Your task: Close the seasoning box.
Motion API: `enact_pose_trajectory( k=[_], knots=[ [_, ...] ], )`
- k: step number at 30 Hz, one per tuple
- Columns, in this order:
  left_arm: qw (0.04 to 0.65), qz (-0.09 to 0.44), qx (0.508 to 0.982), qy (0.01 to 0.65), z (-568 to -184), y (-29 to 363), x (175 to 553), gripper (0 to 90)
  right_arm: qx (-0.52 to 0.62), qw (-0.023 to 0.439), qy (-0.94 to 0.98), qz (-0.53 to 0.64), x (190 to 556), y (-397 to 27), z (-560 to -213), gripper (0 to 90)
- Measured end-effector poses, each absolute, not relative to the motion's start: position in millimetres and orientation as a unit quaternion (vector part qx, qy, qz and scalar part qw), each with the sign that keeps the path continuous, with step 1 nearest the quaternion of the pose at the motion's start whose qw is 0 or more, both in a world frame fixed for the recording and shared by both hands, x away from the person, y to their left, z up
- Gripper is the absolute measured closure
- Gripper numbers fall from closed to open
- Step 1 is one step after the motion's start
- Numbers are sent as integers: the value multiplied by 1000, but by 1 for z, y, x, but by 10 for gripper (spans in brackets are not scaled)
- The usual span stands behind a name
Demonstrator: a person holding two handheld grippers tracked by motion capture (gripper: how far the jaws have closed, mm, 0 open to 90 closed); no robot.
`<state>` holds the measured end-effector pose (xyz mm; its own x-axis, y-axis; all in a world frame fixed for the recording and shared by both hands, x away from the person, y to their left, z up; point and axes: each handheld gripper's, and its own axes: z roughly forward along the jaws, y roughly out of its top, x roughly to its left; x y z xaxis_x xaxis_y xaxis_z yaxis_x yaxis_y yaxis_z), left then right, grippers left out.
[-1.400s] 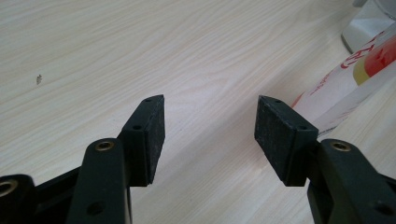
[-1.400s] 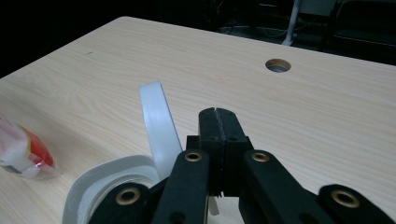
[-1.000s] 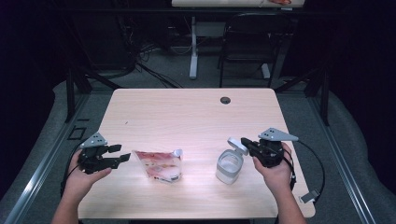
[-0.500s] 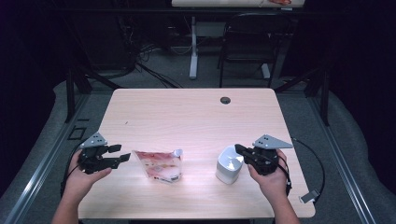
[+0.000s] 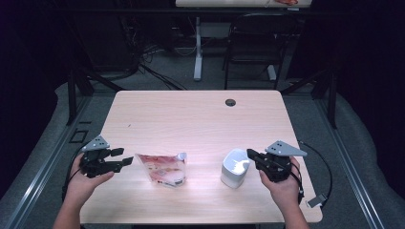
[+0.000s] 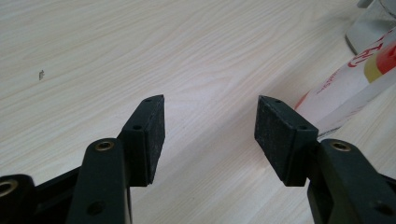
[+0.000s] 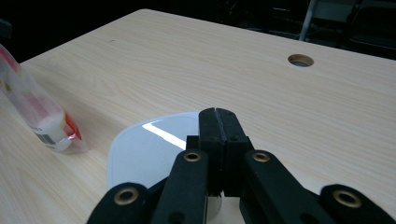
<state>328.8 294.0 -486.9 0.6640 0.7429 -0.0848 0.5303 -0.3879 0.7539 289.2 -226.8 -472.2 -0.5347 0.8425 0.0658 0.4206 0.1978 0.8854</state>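
Your white container (image 5: 235, 168) stands near the table's (image 5: 191, 114) front edge, right of the pouch (image 5: 163, 168). Your right gripper (image 5: 252, 155) has dropped and closed in since a second ago; jaws pressed together, it now rides over the lid, perhaps to press it. Your left gripper (image 5: 125, 157) waits beside the pouch, jaws apart. Bare tabletop lies beyond.

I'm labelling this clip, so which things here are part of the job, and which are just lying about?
Likely in the job:
- white container, right tongs shut above its lid
- red-and-white pouch, left tongs open beside it

Just there:
- table with its cable hole
- chair and desk leg behind
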Motion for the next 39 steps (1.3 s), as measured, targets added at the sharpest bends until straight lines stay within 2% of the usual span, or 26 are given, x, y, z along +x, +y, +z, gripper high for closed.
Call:
enact_pose_trajectory(
  k=[21, 28, 39],
  knots=[
    [397, 137, 818, 393, -491, 295, 330, 435, 467, 233, 725, 450, 279, -263, -492, 863],
    [397, 138, 814, 400, -494, 298, 331, 434, 474, 228, 722, 449, 280, -270, -501, 789],
    [393, 140, 808, 416, -506, 299, 335, 434, 488, 235, 722, 430, 285, -271, -522, 592]
  ],
)
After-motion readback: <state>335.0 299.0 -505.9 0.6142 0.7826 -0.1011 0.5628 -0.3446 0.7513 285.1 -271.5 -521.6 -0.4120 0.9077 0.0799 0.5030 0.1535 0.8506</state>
